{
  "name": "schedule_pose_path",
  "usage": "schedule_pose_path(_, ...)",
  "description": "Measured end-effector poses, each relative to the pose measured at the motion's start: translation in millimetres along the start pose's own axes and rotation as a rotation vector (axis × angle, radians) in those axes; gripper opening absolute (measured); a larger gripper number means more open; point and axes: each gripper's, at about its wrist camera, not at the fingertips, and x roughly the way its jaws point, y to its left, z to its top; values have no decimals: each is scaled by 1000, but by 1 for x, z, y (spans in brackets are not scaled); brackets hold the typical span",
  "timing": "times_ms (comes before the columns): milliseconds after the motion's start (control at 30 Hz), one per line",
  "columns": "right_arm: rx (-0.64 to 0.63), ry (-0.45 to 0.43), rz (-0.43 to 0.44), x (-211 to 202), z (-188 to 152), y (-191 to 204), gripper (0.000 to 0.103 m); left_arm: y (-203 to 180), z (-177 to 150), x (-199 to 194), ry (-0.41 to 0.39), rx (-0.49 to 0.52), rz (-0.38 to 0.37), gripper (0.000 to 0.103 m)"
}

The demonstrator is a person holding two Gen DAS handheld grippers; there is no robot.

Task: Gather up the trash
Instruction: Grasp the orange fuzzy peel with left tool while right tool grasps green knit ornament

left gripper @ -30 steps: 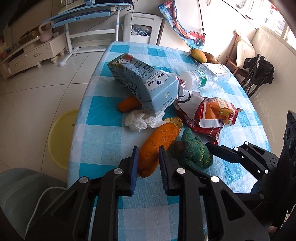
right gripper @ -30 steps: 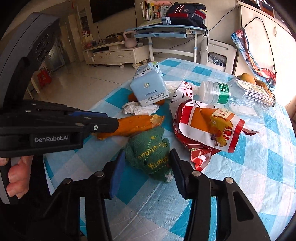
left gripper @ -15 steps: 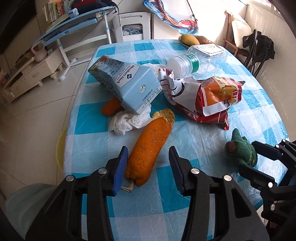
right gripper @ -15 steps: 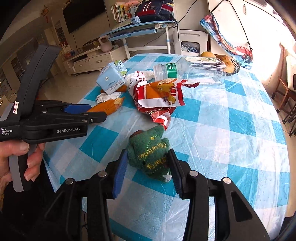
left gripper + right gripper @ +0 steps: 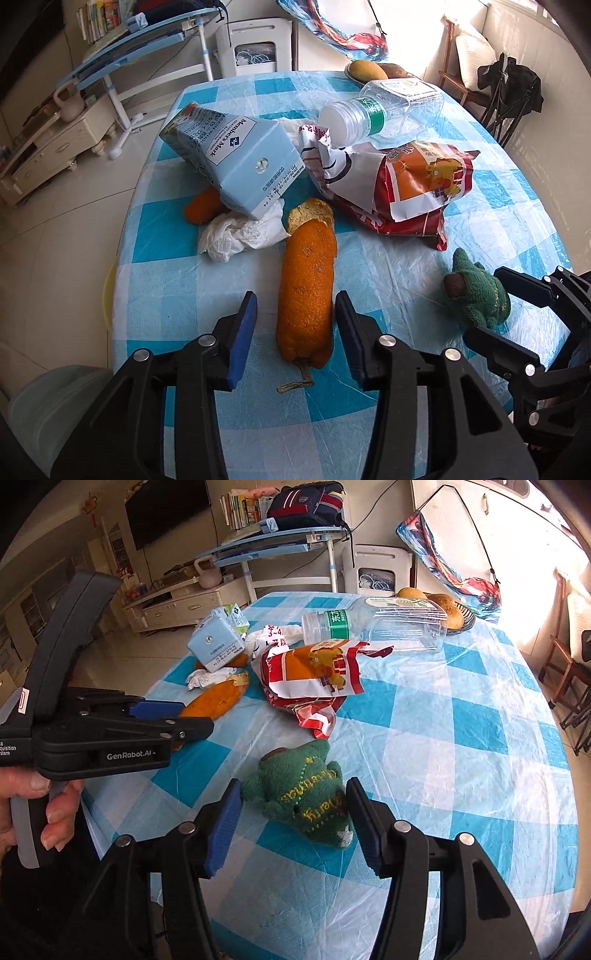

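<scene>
A: Left gripper [image 5: 293, 325]: jaws opening, orange peel [image 5: 306, 291] between them. Gap on both sides, pads not pressing. Peel lies at the near edge of the checked tablecloth [image 5: 480, 236], long axis toward 12 o'clock, dried stem at the near end.

B: Handling?

A: Looks light, curled, semi-stiff, pitted skin, so decent friction. I'd pinch mid-length across the narrow width; the torn far end would likely crumple.

B: Right gripper [image 5: 291, 821]?

A: Also opening, straddling the green plush toy [image 5: 304, 794]. Pads just off it. Soft and compressible, grabs anywhere. Probably not trash, though.

B: Farther out?

A: Toward 11 in the left view: crumpled tissue [image 5: 240, 236], then a pale blue milk carton [image 5: 229, 162] leaning over a second orange piece [image 5: 203, 208]. At 1 o'clock a red snack bag [image 5: 417, 188], crinkly and slippery. Beyond it a clear plastic bottle [image 5: 384, 110] on its side; may roll.

B: View differences?

A: Only the right camera shows the hand [image 5: 33, 812] on the left gripper's handle and the stitched lettering on the toy. Only the left shows the peel's stem and a yellow basin [image 5: 107, 291] on the floor at 9.
</scene>
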Motion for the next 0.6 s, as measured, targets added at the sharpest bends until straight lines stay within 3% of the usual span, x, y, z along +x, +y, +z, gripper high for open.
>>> schedule_pose_path(67, 6, 4, -5, 2, -1, 0, 56, 0, 0, 0, -4, 1, -1, 44)
schedule_pose_path(100, 12, 13, 1, 5, -1, -1, 50, 0, 0, -1, -4, 2, -9, 43)
schedule_pose_path(133, 21, 28, 12, 8, -3, -2, 37, -1, 0, -1, 0, 7, -27, 34)
schedule_pose_path(167, 24, 18, 12, 8, -4, -3, 35, -3, 0, 0, 6, 18, -32, 26)
schedule_pose_path(400, 27, 8, 24, 4, -6, 1, 30, -9, -4, -8, -13, 49, -69, 22)
schedule_pose_path(600, -4, -18, 32, -4, -10, 12, 30, 2, -5, -32, -108, 13, -79, 22)
